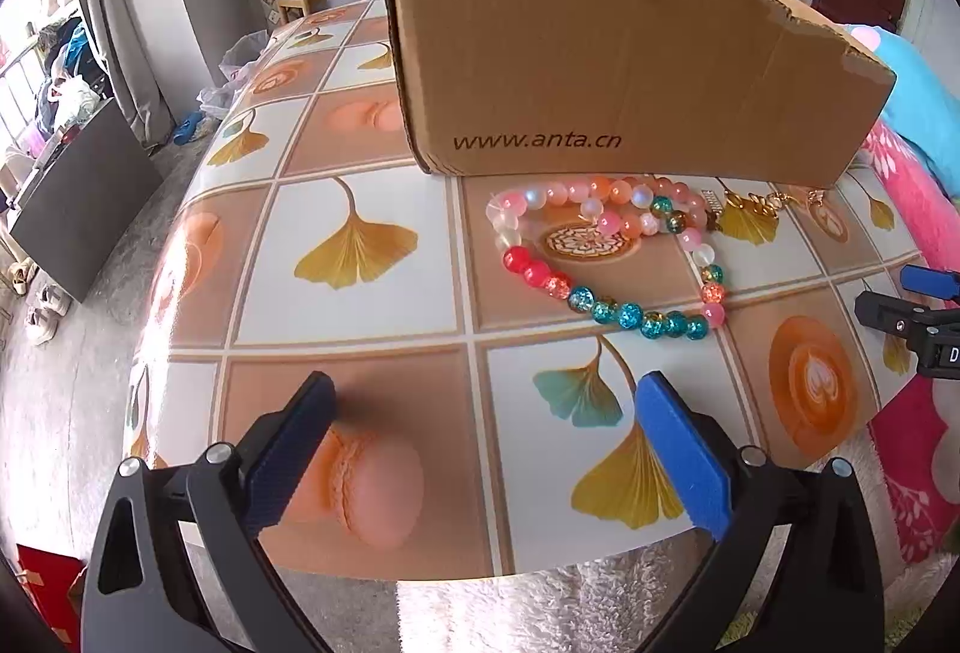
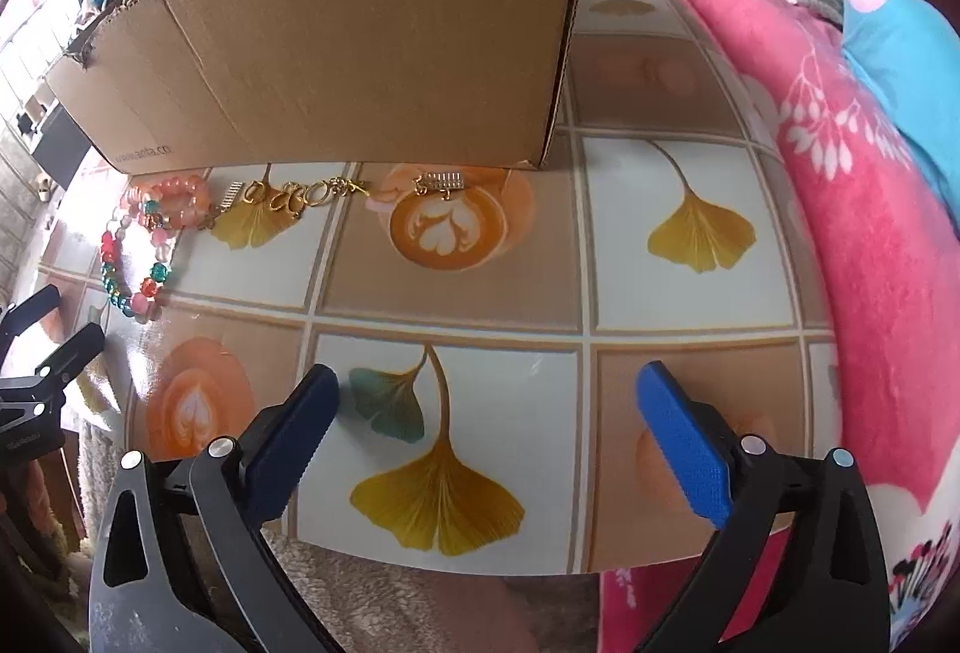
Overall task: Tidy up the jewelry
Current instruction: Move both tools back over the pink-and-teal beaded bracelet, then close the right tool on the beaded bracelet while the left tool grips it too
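Both grippers wide open over the bench, nothing held

The cardboard box (image 1: 600, 53) hides its own inside, and the gold chain (image 2: 300, 194) is too small to read link by link. Beaded bracelets (image 1: 606, 257), pink, red and teal, lie tangled against the box front on the bench (image 1: 372, 317); left gripper (image 1: 486, 395) and right gripper (image 2: 489, 383) gape empty nearby.

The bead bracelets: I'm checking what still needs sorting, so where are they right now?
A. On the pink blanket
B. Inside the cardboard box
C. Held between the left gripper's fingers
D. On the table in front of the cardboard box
D: the bead bracelets lie on the patterned table just in front of the cardboard box, next to a gold chain, and both grippers are open with nothing between their fingers.
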{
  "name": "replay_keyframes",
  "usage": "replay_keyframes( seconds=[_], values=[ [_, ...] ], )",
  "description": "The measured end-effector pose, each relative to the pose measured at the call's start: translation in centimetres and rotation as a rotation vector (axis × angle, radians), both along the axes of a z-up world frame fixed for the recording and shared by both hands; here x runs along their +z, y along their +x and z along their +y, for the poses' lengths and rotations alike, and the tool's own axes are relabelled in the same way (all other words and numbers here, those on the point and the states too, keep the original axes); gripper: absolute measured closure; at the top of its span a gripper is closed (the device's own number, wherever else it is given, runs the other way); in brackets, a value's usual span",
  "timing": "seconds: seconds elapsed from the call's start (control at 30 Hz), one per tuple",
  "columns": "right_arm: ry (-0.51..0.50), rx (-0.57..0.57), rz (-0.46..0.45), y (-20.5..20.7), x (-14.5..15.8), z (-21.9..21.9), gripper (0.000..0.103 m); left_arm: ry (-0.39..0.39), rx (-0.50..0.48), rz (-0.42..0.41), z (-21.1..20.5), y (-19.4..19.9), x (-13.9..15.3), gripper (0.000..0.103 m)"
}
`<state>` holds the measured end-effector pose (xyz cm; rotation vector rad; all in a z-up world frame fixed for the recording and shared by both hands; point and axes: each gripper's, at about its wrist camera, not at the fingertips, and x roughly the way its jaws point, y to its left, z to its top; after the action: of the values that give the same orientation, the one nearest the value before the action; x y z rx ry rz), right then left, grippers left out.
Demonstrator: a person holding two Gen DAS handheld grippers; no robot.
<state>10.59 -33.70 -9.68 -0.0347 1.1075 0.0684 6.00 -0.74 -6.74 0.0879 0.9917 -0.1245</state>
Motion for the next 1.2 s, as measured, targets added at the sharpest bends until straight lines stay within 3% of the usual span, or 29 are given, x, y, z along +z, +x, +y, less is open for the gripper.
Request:
replay_keyframes(
  seconds=[0.33, 0.43, 0.57, 0.63, 0.77, 0.83, 1.07, 1.2],
  values=[
    [0.001, 0.021, 0.015, 0.9, -0.6, -1.3, 0.008, -0.003, -0.038, -0.007, 0.6, 0.5, 0.0, 0.004],
    [0.127, 0.002, 0.005, 1.1, 1.3, -1.2, 0.008, -0.004, -0.061, -0.003, 0.7, 0.7, 0.0, 0.004],
    [0.28, 0.109, -0.068, 1.3, 3.5, 1.4, 0.01, -0.009, -0.081, -0.016, 0.9, 0.7, 0.0, 0.004],
    [0.325, 0.173, -0.058, 2.0, 3.5, 3.4, 0.024, -0.013, -0.085, -0.021, 0.9, 0.6, 0.0, 0.004],
    [0.321, 0.236, -0.003, 3.2, 2.4, 6.4, 0.046, -0.05, -0.074, -0.044, 1.4, 0.4, 0.1, 0.006],
    [0.301, 0.249, 0.016, 3.7, 1.8, 7.4, 0.055, -0.086, -0.059, -0.06, 2.0, 0.4, 0.4, 0.015],
    [0.302, 0.282, 0.03, 4.5, 1.3, 8.2, 0.067, -0.281, -0.035, -0.112, 4.2, 1.7, 2.0, 0.043],
    [0.275, 0.311, 0.024, 4.0, 1.5, 9.7, 0.073, -0.308, -0.072, -0.12, 3.7, 3.6, 2.6, 0.052]
  ],
)
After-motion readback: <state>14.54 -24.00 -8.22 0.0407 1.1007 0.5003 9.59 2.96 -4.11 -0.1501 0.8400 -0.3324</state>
